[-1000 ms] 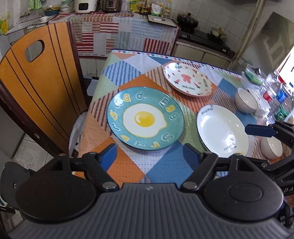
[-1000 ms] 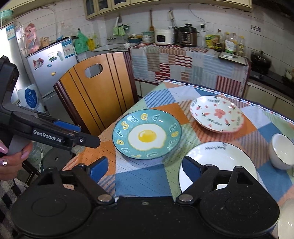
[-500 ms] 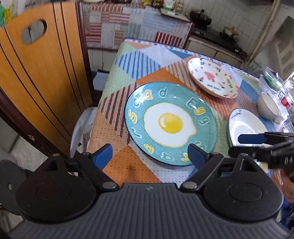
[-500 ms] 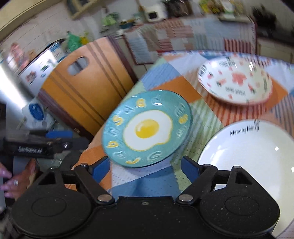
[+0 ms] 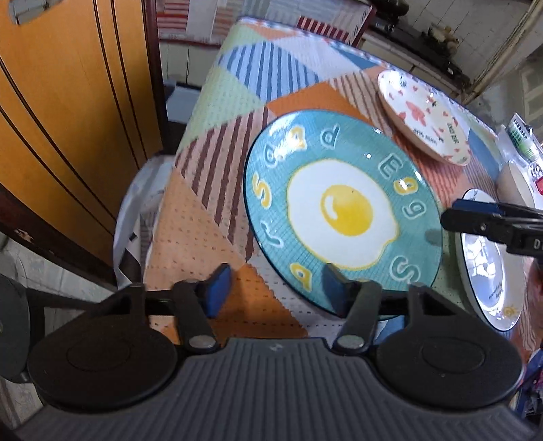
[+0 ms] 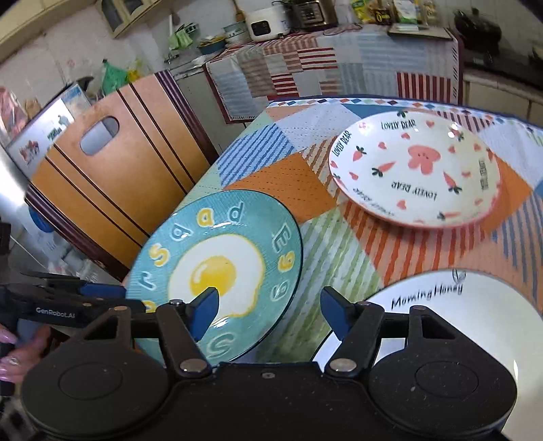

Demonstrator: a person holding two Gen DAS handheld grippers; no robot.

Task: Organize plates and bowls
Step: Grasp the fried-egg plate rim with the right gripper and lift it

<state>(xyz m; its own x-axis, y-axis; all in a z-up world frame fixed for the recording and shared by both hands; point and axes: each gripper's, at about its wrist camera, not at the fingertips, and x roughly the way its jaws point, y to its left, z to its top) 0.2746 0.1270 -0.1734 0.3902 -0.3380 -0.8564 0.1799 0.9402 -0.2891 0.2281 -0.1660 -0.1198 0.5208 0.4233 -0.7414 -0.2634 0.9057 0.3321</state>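
Near the bench's left edge: fried-egg plate (image 5: 342, 217), its near rim just ahead of left claw (image 5: 273, 288), jaws closing, unclenched, nothing gripped; right claw (image 6: 268, 310) likewise released.

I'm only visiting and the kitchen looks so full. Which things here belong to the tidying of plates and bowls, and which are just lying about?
Part of the job:
- egg plate
- bear plate
- white plate
- bowl
- left gripper, open
- right gripper, open

Just lying about:
- wooden chair
- rice cooker
- fridge
- black pot
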